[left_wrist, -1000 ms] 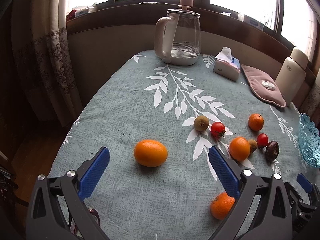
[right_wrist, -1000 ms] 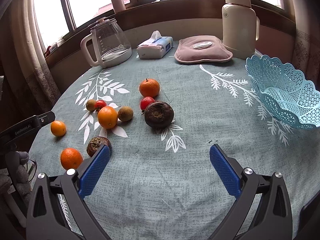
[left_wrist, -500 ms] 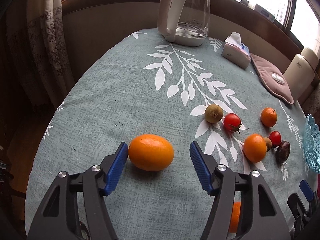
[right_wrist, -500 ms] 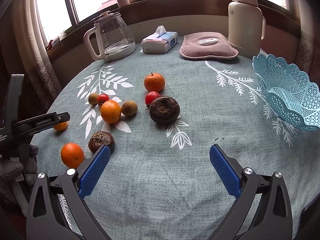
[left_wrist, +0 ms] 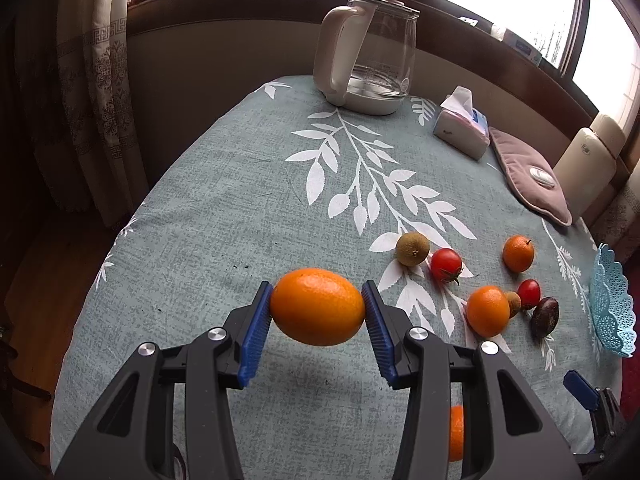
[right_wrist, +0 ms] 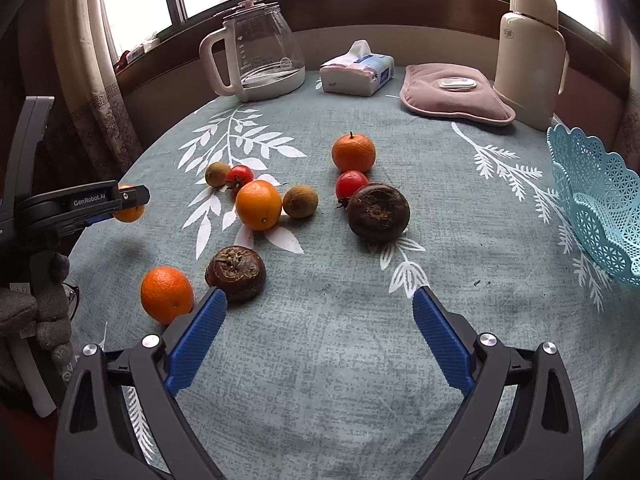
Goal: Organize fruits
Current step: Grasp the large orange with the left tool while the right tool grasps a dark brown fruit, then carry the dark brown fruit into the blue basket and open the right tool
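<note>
My left gripper [left_wrist: 317, 288] is closing on a large orange [left_wrist: 318, 306]; both blue pads touch its sides, just above the cloth. The same orange [right_wrist: 129, 213] shows at the far left in the right wrist view, held by a gloved hand's tool. My right gripper [right_wrist: 319, 295] hangs over bare cloth, its jaws wide and closing, nothing between them. A dark brown fruit [right_wrist: 236, 273] and another orange [right_wrist: 166, 294] lie by its left finger. More oranges, tomatoes and brown fruits lie beyond, among them a second dark fruit [right_wrist: 378, 212]. A turquoise lattice basket [right_wrist: 600, 208] stands at the right.
At the table's far side stand a glass kettle [right_wrist: 260, 52], a tissue pack [right_wrist: 356, 68], a pink pad [right_wrist: 456, 94] and a cream thermos [right_wrist: 528, 52]. The round table's edge [left_wrist: 132, 216] drops off at the left, near a curtain [left_wrist: 92, 80].
The left gripper's jaws have come together from wide apart onto the large orange. The right gripper has drifted closer to the fruits and its jaws have narrowed a little.
</note>
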`<action>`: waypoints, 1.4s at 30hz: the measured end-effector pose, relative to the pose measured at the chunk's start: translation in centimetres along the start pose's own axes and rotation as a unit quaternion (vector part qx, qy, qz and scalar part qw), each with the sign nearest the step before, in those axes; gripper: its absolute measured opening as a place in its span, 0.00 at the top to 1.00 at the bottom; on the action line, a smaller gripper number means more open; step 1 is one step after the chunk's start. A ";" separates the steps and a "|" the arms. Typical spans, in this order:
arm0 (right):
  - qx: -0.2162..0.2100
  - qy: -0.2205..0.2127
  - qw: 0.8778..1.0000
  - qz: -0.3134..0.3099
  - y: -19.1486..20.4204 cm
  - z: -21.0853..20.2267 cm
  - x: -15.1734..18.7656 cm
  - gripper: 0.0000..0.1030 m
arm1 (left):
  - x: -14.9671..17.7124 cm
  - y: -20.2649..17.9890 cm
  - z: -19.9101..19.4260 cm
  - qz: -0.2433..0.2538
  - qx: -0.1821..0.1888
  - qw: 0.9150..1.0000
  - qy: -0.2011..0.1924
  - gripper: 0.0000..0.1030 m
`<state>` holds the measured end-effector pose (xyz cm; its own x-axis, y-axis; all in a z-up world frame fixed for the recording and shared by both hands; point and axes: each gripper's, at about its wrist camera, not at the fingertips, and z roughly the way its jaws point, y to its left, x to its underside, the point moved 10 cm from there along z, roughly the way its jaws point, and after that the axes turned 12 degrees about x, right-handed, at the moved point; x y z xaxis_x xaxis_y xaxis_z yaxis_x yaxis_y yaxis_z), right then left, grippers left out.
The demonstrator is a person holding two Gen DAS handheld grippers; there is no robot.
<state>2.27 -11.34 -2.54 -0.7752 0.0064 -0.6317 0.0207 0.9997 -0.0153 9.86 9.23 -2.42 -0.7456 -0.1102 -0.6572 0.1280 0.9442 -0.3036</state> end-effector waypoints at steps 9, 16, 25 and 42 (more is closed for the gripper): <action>-0.034 0.033 0.998 -0.050 3.7 1.8 0.1 0.29 | -1.2 -1.5 -2.4 0.008 0.019 0.999 -0.026 0.56; -0.044 0.042 0.996 -0.062 5.3 2.7 -0.4 0.42 | -1.5 -2.3 -3.1 0.014 0.026 0.999 -0.034 0.55; -0.063 0.042 0.996 -0.051 5.3 2.2 -0.2 0.58 | -1.3 -3.2 -3.2 0.023 0.032 0.999 -0.034 0.56; -0.040 -0.002 0.998 0.044 -1.8 -1.5 -2.4 0.58 | -0.9 -6.7 -4.3 0.063 0.041 0.996 -0.048 0.55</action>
<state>3.15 -13.08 0.11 -0.7695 0.0942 -0.6317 0.0384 0.9941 0.1014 6.86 4.30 3.15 -0.6549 -0.0245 -0.7553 0.2734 0.9241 -0.2670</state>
